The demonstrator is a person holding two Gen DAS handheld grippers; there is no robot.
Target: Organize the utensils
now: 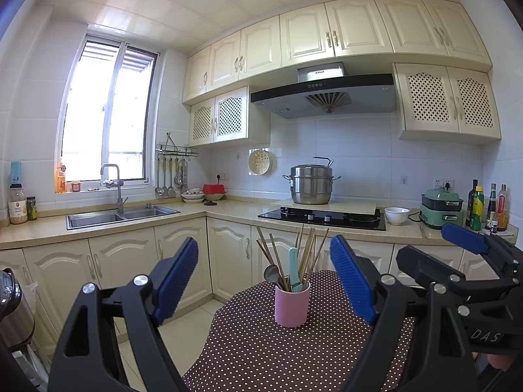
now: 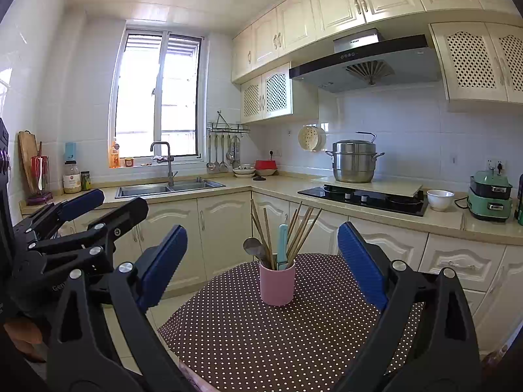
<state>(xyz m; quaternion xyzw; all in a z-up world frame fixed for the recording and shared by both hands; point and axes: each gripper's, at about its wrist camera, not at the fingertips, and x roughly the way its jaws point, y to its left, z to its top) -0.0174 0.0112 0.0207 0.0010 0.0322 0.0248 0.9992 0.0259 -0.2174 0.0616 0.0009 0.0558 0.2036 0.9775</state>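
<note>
— Both pairs of blue ribbed fingers (image 1: 176, 277) stand wide apart with nothing between them, on the left gripper (image 1: 264, 281) and the right gripper (image 2: 263, 263) alike

— And the utensils?

— All in the pink cylindrical cup (image 1: 292, 305), upright on the brown white-dotted tablecloth (image 1: 261, 352), centre of each frame, lower half: wooden chopsticks (image 1: 307, 248) fanned out, a metal spoon (image 1: 271, 272) leaning left, a teal-handled utensil (image 1: 293, 266) in the middle

— Are the grippers near it?

— Short of it, apart, not touching; the stainless steel steamer pot (image 1: 310, 184) sits on the stove behind, right of centre

Utensils (image 1: 287, 258) in cup (image 1: 292, 307) — cup on table (image 1: 261, 352).
</note>
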